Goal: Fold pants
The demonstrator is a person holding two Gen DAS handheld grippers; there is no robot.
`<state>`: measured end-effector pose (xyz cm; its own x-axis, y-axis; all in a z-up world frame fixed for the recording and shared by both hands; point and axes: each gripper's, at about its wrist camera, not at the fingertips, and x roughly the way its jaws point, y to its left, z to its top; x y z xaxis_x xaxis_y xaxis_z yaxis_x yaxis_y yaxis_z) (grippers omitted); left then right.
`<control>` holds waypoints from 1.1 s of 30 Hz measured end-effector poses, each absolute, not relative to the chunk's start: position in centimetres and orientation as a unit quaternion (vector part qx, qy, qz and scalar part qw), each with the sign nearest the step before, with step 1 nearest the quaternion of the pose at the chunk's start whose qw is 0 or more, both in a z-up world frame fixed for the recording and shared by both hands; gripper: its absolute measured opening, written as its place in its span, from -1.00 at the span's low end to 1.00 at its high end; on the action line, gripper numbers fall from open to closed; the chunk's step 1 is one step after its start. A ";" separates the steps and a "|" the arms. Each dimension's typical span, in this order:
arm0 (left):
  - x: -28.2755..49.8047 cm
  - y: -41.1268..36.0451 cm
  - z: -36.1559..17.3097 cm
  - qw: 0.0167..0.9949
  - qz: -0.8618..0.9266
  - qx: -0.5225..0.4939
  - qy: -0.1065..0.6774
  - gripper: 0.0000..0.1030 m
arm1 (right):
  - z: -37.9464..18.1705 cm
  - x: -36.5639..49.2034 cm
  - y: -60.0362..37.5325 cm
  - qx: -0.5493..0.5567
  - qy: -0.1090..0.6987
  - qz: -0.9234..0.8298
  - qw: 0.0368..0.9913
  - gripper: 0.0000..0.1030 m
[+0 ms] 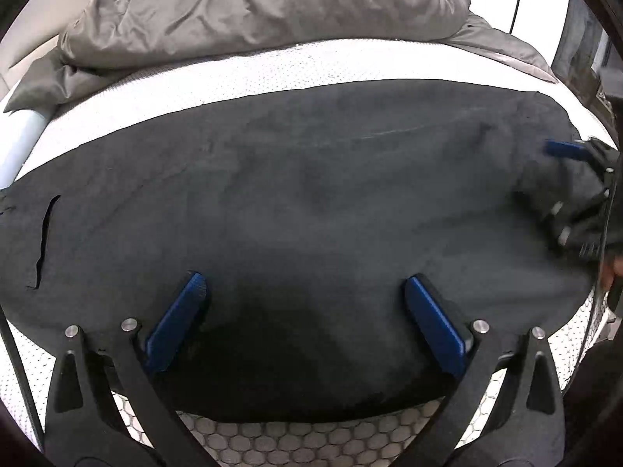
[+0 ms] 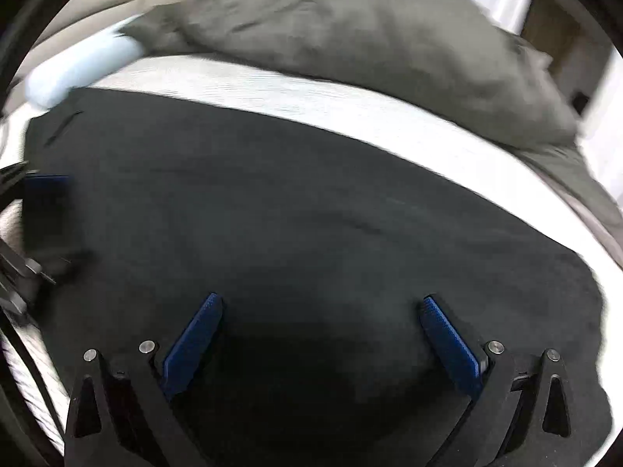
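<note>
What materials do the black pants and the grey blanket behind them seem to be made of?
Black pants: likely a soft matte knit or fleece; the surface looks slightly fuzzy, without shine. Grey blanket: probably thin woven cotton or microfibre; it shows sharp fine creases and a faint sheen.

Mattress [image 1: 272, 66]: pants [image 1: 311, 194], apparently duvet [image 1: 253, 4].

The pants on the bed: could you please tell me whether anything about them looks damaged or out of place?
Nothing clearly wrong. The dark pants lie fairly flat on the white mattress. A narrow dark slit near their left end could be a pocket opening or a tear; I cannot tell which.
</note>
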<state>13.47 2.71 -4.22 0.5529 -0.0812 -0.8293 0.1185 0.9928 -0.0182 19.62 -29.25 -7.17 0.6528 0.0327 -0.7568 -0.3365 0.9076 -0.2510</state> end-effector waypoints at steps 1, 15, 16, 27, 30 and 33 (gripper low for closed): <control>13.4 2.7 -4.2 0.881 -0.056 0.020 0.470 0.98 | -7.1 19.6 -30.6 -0.187 0.401 0.084 0.893 0.99; 19.1 2.8 -2.7 0.879 -0.062 -0.032 0.471 0.98 | -6.3 17.7 -39.5 -0.110 0.374 -0.003 0.921 0.99; 20.2 2.2 -2.8 0.876 -0.060 -0.036 0.478 0.98 | -6.3 17.7 -39.1 -0.108 0.373 0.007 0.922 0.99; 29.2 0.6 -5.0 0.843 -0.024 -0.044 0.536 0.98 | -8.3 18.0 -38.7 -0.091 0.395 0.044 0.913 0.99; 30.3 3.6 -4.8 0.848 0.009 -0.070 0.525 0.94 | -8.3 18.3 -39.1 -0.090 0.396 0.048 0.912 0.98; 31.1 8.4 -4.7 0.843 0.046 -0.135 0.519 0.93 | -8.2 18.3 -39.1 -0.092 0.396 0.048 0.912 0.98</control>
